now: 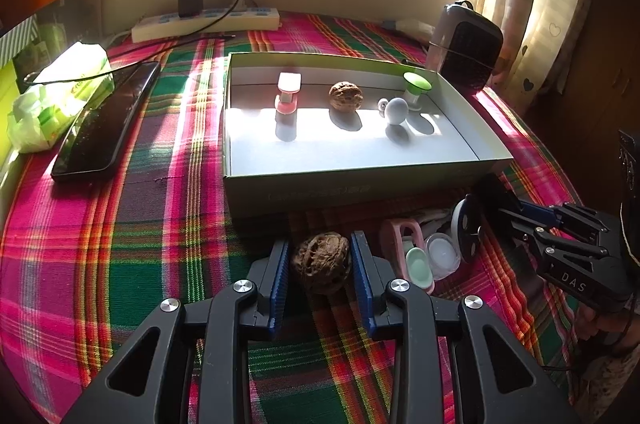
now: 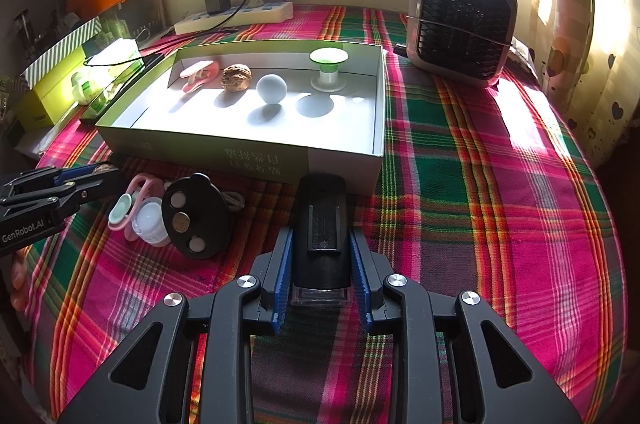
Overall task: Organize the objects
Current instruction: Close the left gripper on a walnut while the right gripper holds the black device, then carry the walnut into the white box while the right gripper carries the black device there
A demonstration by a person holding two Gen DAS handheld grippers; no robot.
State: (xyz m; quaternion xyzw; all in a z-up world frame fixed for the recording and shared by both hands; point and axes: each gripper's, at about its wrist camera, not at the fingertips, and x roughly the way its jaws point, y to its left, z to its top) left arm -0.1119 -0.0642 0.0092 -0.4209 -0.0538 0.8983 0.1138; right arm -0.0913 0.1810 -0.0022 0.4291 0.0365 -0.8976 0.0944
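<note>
My left gripper (image 1: 320,264) is shut on a brown walnut (image 1: 320,262), low over the plaid cloth in front of the open grey box (image 1: 352,179). The box holds a pink spool (image 1: 287,91), another walnut (image 1: 345,95), a grey ball (image 1: 396,111) and a green-topped spool (image 1: 416,89). My right gripper (image 2: 320,256) is shut on a black oblong device (image 2: 320,224), just in front of the box wall (image 2: 248,155). Loose beside it lie a black disc (image 2: 196,216), a clear round case (image 2: 150,220) and a pink clip (image 2: 132,199).
A black fan heater (image 2: 460,23) stands right of the box. A power strip with charger (image 1: 204,19) lies at the back wall. A dark phone (image 1: 104,123) and a tissue pack (image 1: 60,91) lie left of the box. Boxes (image 2: 60,79) stack at far left.
</note>
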